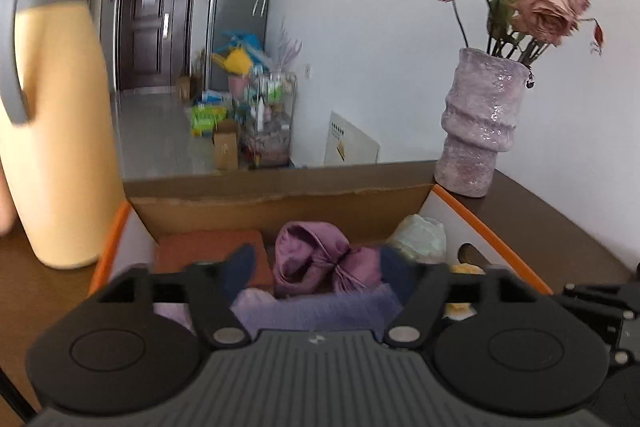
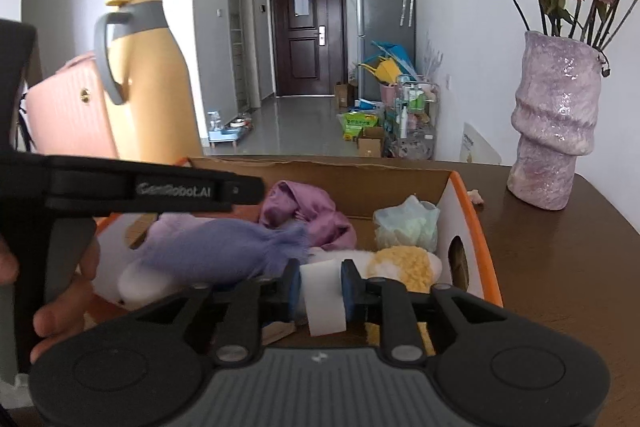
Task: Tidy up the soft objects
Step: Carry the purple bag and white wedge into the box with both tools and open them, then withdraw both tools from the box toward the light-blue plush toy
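Purple fleecy cloth (image 1: 316, 307) lay in the cardboard box (image 1: 280, 205) between the spread, untouching pads of the left hand-held gripper (image 1: 320, 267). Right wrist view: the right hand-held gripper (image 2: 322, 285) had its blue pads against a white foam block (image 2: 322, 297) over the box on the dark brown table (image 2: 560, 247); a knobbly lilac vase (image 2: 554, 123) stood near.

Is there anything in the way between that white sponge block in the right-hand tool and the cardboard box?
Nothing visible. The white sponge block sits between the right gripper fingers, already over the box, with only soft items beneath.
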The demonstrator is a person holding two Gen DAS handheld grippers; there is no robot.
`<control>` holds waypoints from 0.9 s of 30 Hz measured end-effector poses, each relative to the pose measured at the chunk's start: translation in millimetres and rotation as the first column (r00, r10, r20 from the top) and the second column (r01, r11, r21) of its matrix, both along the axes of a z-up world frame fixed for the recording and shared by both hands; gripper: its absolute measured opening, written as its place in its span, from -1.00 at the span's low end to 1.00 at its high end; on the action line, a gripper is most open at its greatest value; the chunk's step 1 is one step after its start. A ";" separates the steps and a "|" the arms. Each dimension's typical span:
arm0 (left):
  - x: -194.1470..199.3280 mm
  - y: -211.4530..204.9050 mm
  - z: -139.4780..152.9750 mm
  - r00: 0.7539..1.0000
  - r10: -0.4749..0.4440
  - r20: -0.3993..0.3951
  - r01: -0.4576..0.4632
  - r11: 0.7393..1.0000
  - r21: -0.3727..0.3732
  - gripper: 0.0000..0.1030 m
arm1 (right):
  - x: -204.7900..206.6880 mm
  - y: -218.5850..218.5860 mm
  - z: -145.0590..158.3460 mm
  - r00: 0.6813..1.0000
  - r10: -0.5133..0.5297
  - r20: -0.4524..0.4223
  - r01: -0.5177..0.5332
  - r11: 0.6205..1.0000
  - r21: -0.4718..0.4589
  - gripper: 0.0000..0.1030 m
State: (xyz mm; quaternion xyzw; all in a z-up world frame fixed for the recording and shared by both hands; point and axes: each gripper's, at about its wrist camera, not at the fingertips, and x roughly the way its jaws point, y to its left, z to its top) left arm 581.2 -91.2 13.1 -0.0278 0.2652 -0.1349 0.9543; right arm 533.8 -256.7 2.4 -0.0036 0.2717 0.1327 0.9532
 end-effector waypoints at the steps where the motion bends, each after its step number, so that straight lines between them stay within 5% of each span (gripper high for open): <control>1: -2.1 -1.0 0.2 1.000 -0.004 0.017 0.004 1.000 0.015 0.50 | 1.9 -0.8 -0.8 1.000 -0.005 -0.004 0.005 1.000 0.005 -0.28; 3: -9.1 0.2 3.4 0.998 -0.003 0.059 0.000 0.999 0.043 0.55 | 0.9 -3.8 0.2 1.000 -0.014 0.008 0.014 1.000 0.027 -0.05; 16: -47.8 34.5 50.4 0.991 0.073 0.111 -0.078 0.996 0.049 0.66 | -43.1 -13.0 56.7 0.994 -0.055 0.098 0.050 0.997 0.053 0.03; 27: -168.6 74.1 90.9 0.971 0.110 0.212 -0.125 0.991 0.057 0.81 | -148.0 -17.5 104.5 0.979 -0.052 0.199 0.043 0.998 0.045 0.32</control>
